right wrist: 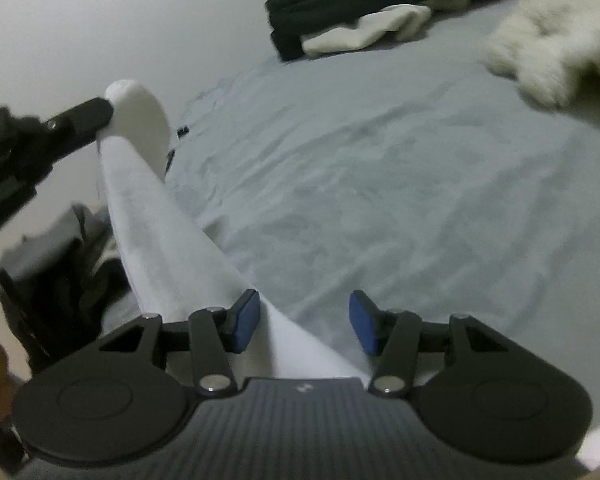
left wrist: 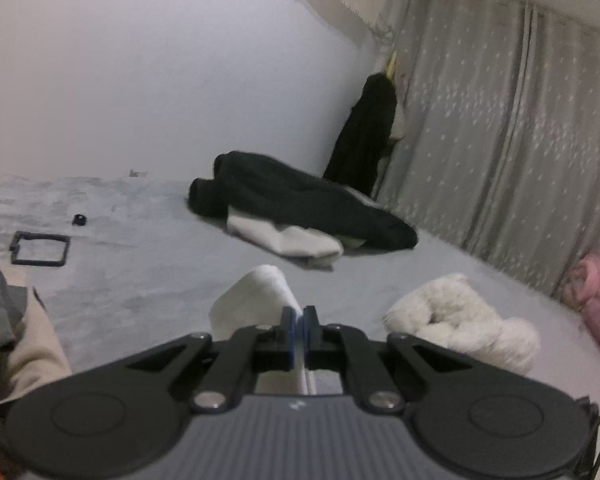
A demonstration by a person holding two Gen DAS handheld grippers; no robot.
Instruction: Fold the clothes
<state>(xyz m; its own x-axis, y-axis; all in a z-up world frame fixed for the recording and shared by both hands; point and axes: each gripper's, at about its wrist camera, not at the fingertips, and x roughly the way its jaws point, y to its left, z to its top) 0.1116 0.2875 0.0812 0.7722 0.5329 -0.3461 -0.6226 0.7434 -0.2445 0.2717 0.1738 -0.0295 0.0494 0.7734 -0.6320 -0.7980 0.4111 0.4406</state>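
Observation:
A long white garment [right wrist: 148, 216] hangs stretched between the two grippers above the grey bed sheet [right wrist: 380, 184]. My left gripper [left wrist: 299, 316] is shut on one end of it; its blue pads pinch the cloth and a white fold [left wrist: 256, 296] bulges in front of them. In the right wrist view the left gripper [right wrist: 108, 114] shows at the upper left, holding that end. My right gripper [right wrist: 306, 322] stands open. The garment's lower part runs between its blue pads [right wrist: 247, 320], close to the left one, and neither pad presses on it.
A black garment pile [left wrist: 300, 204] with a white cloth [left wrist: 288, 240] under it lies farther back on the bed. A fluffy white item [left wrist: 464, 320] sits to the right, a small black frame [left wrist: 40, 248] to the left. Grey curtains [left wrist: 500, 140] close the right side.

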